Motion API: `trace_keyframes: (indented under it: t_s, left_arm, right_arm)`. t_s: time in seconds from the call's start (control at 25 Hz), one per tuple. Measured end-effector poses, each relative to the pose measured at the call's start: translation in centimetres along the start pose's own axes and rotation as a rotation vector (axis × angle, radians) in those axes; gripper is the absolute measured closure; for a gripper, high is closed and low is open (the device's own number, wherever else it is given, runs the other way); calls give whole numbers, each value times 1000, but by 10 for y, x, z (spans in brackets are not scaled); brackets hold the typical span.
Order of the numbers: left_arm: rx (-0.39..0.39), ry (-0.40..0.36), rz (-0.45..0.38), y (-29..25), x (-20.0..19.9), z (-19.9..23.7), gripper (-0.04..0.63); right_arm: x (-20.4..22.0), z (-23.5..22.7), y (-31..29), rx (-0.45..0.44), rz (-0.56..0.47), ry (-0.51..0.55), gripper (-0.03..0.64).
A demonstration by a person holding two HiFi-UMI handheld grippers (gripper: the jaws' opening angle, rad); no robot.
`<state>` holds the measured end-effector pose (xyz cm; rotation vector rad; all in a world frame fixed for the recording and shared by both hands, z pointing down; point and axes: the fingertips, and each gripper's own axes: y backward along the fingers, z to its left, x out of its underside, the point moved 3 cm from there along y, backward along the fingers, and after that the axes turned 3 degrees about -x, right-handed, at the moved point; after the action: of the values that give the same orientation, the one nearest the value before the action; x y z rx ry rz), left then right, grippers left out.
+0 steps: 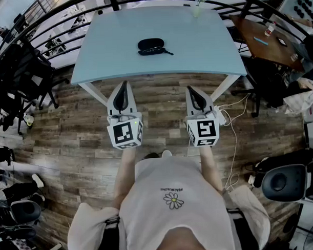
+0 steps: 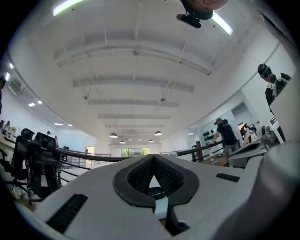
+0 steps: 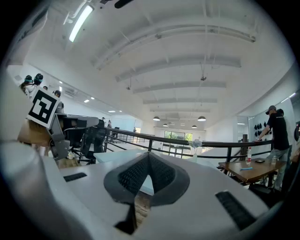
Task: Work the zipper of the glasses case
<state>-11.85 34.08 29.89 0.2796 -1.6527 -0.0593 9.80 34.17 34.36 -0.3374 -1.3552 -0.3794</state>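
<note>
Hovering closed: left hand-held gripper [image 1: 125, 85] | right hand-held gripper [image 1: 190, 90] | glasses case [image 1: 150, 44] on table [image 1: 200, 51]

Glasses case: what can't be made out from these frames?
- Zipper state: the glasses case is too small in the head view to tell open from closed.
- Far side of the case: faces away from the head camera.
- Left gripper view: the left tool itself hides nearly all of the table; no case identifiable.
- Right gripper view: the right tool blocks most of the table; no case visible.
</note>
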Motion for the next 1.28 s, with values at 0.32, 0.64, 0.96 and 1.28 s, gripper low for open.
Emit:
trace_keyframes:
  t_s: [0.32,0.64,0.96,1.28]
  left_arm:
    - [4,-16,-5,-10,3,-4,581]
    - [-6,-13,32,-4,14,0,581]
    - [5,-19,51,-16,28,0,581]
    - [7,9,40,-73,41,8,580]
  right_arm:
    - [7,-8,-1,5,7,-1,609]
    - [23,-14,1,21,28,-54,609]
    - [41,-11,-9,-5,60,-70,609]
    - [48,-32,-51,-18,83,-51,609]
